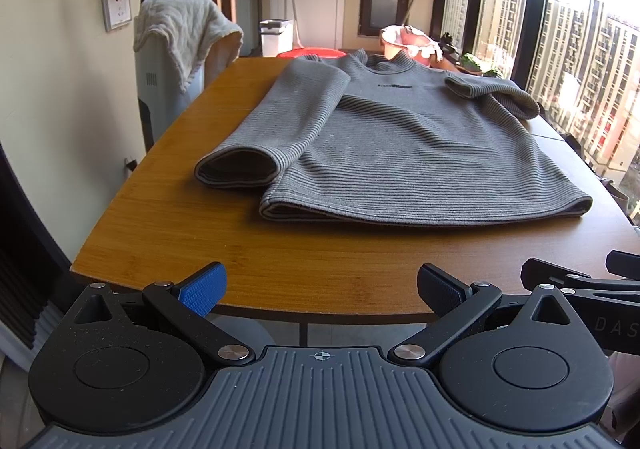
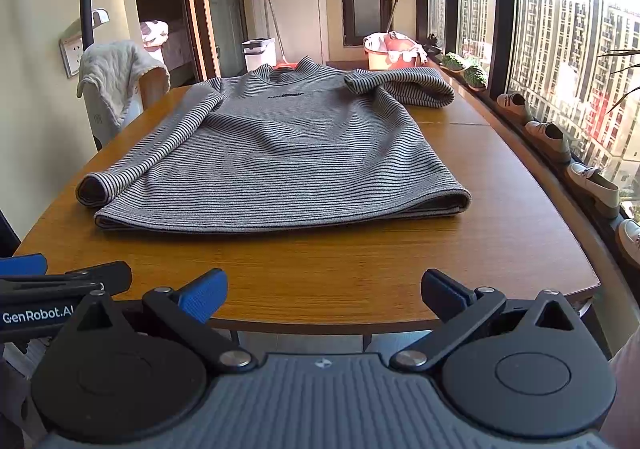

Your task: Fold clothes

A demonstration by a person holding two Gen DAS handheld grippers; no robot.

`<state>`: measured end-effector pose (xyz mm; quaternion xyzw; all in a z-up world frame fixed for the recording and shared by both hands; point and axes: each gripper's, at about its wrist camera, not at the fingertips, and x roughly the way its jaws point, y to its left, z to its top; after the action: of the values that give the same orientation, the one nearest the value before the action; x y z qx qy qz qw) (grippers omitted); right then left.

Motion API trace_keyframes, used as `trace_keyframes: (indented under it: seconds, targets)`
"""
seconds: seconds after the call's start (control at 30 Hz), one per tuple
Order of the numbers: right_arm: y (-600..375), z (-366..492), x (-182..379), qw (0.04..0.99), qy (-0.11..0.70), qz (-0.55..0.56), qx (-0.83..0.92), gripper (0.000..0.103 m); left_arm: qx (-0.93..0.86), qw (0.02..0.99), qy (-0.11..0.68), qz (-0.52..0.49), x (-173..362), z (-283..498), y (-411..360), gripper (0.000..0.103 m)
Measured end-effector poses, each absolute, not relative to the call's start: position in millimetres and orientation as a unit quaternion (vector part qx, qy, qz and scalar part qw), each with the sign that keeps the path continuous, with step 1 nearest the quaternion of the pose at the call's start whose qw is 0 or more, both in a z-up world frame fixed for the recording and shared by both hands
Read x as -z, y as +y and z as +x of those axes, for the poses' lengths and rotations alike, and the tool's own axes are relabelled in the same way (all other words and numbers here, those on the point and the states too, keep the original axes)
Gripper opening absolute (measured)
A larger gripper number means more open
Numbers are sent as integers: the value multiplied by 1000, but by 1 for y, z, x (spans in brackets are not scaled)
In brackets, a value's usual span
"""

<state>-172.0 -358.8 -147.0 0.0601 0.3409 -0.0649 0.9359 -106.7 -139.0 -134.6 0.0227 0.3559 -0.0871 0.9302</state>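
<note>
A grey striped long-sleeved sweater (image 1: pixel 400 145) (image 2: pixel 288 153) lies flat, front up, on the wooden table (image 1: pixel 280 249) (image 2: pixel 360 261), hem toward me and collar at the far end. Its left sleeve (image 1: pixel 280 121) (image 2: pixel 160 145) runs down along the body. The right sleeve (image 1: pixel 492 93) (image 2: pixel 404 85) is bent across near the shoulder. My left gripper (image 1: pixel 320 289) is open and empty at the table's near edge, short of the hem. My right gripper (image 2: pixel 324 295) is likewise open and empty beside it, also apart from the cloth.
A chair with a white towel (image 1: pixel 188 33) (image 2: pixel 116 77) draped over it stands at the table's left. A window sill on the right carries shoes (image 2: pixel 552 141) and small plants (image 2: pixel 464 67). An orange basin (image 1: pixel 412 45) (image 2: pixel 394 49) and a white bin (image 1: pixel 276 37) sit beyond the far end.
</note>
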Motion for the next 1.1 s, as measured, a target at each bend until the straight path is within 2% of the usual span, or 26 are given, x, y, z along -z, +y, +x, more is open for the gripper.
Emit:
trace_keyframes:
  seconds: [0.3,0.7,0.8,0.93,1.1]
  targets:
    - [-375,-156,142,937,334,72,76,103,118,930,348,13,124,-75,-146,103]
    - [-411,-82,139,938,320,91,94,103,184,903,388,-18,134,32,-171,103]
    - [-414,-58,138,951,290,88,62,103,193,903,385,-17,130,53,-177,103]
    - [-425,-25,128,959,246,136,30,103,197,896,396,-26,129,86,-182,103]
    - [-435,36,139,934,313,172,-9,103,190,891,410,-43,142,115,-182,103]
